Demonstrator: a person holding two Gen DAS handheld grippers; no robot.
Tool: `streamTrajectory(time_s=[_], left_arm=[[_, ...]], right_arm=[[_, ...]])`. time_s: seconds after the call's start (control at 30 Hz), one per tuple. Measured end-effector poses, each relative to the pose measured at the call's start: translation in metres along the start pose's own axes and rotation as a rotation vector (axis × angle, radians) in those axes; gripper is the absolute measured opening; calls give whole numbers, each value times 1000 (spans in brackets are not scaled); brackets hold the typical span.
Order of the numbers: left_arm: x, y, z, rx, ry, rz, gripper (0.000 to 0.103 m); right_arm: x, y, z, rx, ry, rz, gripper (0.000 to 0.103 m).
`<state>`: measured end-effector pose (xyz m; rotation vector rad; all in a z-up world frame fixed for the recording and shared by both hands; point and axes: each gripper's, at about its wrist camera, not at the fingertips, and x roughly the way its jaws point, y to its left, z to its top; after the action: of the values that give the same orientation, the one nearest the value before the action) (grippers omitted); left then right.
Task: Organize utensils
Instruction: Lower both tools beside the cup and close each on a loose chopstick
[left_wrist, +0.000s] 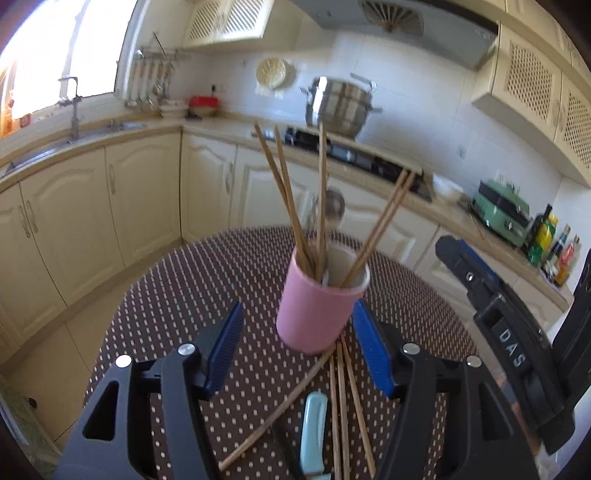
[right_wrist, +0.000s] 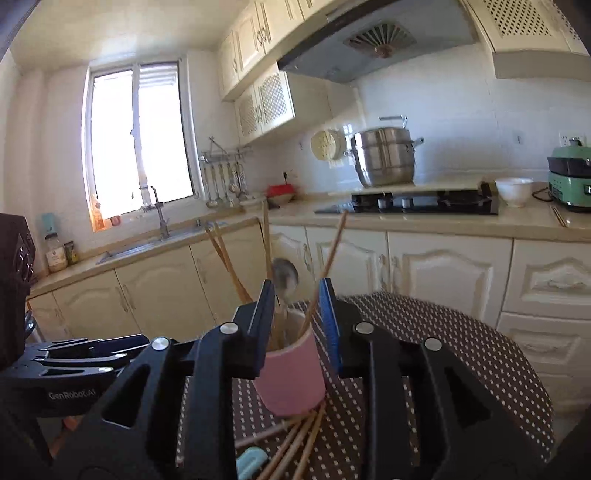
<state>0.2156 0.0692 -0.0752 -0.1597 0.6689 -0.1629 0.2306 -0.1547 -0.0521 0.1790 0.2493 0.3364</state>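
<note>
1. Left gripper (left_wrist: 297, 354): jaws spread and released, nothing between the pads. Loose chopsticks (left_wrist: 341, 402) and a pale blue handle (left_wrist: 313, 424) lie on the desk (left_wrist: 177, 295) directly under and between the jaws.
2. Pink cup (left_wrist: 314, 310) stands upright just ahead of the jaw tips, nearer the right pad; whether it touches that pad I cannot tell. It holds several chopsticks (left_wrist: 291, 206) leaning outward and a metal spoon (left_wrist: 334, 206).
3. Right gripper (right_wrist: 297, 325): jaws part open, empty; the cup's rim and one leaning stick sit in the gap, beyond the pads.
4. Handling judgement: sticks are light, stiff, thin, likely to roll; grasp mid-length, across the shaft. The cup looks light and tippable; steady its wall.
5. Legible writing: "DAS" on the right gripper body in the left view; "GenRobot.AI" on the left gripper in the right view.
</note>
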Motion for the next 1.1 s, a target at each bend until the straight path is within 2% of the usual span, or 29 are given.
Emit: streamTrajectory(time_s=[0.13,0.23,0.37,0.47,0.7,0.77,0.8,1.0,1.1], left_arm=[[20,0,-16,41,155,18,61],[36,2,-26,38,246,-5,60],[50,4,-35,46,312,-9,60],[64,2,-39,69,365,-7,47],[93,-10,-44,125,423,15,38],[98,-11,-44,130,432,31,33],[101,-11,-44,127,435,32,33],[122,-15,-44,135,462,56,24],[128,-18,-43,153,449,67,18]], right_arm=[[1,-7,-16,6,106,-27,26],[3,-11,-30,6,187,-32,26],[7,-18,-49,16,292,-34,26],[9,-25,-61,32,366,-42,26],[20,-36,-82,52,493,-47,28],[23,-37,-87,55,522,-41,38],[24,-38,-88,55,528,-38,47],[27,-38,-95,52,546,-31,47],[35,-40,-96,51,565,-25,47]])
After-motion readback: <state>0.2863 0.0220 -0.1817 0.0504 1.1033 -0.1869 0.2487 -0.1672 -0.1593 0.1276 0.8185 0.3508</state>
